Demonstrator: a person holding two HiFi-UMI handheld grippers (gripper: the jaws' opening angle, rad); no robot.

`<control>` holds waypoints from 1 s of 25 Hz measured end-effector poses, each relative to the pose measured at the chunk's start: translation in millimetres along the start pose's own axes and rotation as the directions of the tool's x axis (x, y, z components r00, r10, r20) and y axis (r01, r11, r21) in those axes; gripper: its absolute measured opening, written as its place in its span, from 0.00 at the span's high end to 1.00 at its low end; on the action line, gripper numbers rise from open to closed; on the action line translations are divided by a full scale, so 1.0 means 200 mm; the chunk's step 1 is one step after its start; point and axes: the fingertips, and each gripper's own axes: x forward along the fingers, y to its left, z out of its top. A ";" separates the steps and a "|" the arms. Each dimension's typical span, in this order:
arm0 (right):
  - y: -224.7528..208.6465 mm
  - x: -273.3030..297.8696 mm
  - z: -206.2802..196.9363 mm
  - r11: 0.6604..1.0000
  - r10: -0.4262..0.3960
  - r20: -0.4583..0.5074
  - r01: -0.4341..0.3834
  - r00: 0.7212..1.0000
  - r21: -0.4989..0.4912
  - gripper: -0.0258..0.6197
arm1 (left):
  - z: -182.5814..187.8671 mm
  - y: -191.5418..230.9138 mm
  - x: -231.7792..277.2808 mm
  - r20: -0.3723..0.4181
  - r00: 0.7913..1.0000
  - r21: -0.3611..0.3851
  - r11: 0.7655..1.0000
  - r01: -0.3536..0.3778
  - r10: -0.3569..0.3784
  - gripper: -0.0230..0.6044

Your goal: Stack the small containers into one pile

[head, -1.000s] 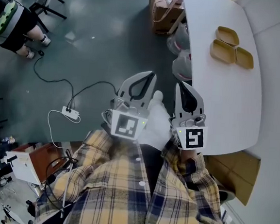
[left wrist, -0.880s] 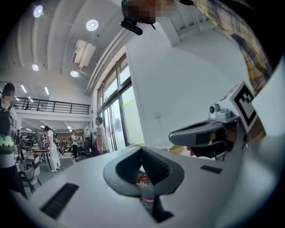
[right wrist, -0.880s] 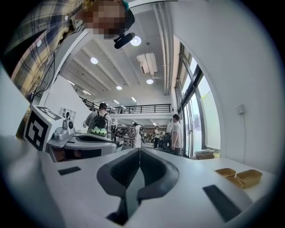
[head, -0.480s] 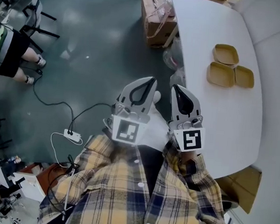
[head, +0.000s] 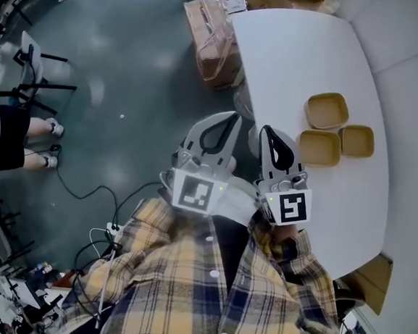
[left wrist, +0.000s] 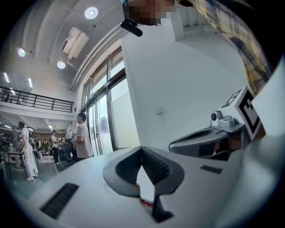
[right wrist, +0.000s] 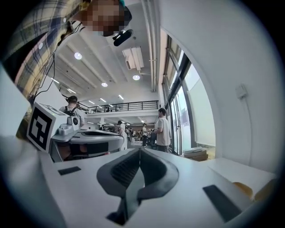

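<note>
Sitting on the white table (head: 306, 55) are three small containers (head: 320, 147), close together. The left gripper (head: 230, 118) and right gripper (head: 266, 130) are both shut tight, holding nothing.

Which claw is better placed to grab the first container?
Right. The right claw sits at the table edge, on the containers' side; the left claw is over the floor, farther off. Both are shut and empty, so it would need opening first.

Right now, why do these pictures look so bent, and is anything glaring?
Head view: sharp, evenly lit, the white table bright but readable, edges bowed. Left gripper view: round fisheye frame, black corners, ceiling lamps glaring. Right gripper view: same curving.
</note>
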 end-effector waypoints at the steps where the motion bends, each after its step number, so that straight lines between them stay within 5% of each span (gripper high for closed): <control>1: -0.05 0.02 0.01 1.000 -0.014 0.000 0.014 1.000 -0.002 0.94 | 0.00 0.01 0.06 0.002 1.000 -0.007 1.000 0.015 -0.015 0.93; 10: -0.43 0.07 -0.03 0.980 -0.197 -0.015 0.197 0.980 -0.025 0.94 | 0.02 -0.09 0.51 0.070 0.975 0.001 0.977 0.213 -0.213 0.93; 15: -0.57 -0.04 -0.05 0.939 -0.339 -0.055 0.335 0.939 -0.071 0.94 | 0.02 -0.21 0.69 0.100 0.931 -0.017 0.935 0.354 -0.350 0.93; 18: -0.69 -0.11 -0.07 0.888 -0.457 -0.075 0.450 0.886 -0.092 0.94 | 0.05 -0.31 0.82 0.131 0.880 -0.003 0.887 0.462 -0.457 0.93; 25: -0.96 -0.23 -0.11 0.701 -0.713 -0.099 0.704 0.694 -0.116 0.94 | 0.09 -0.55 1.14 0.184 0.686 0.050 0.704 0.709 -0.704 0.93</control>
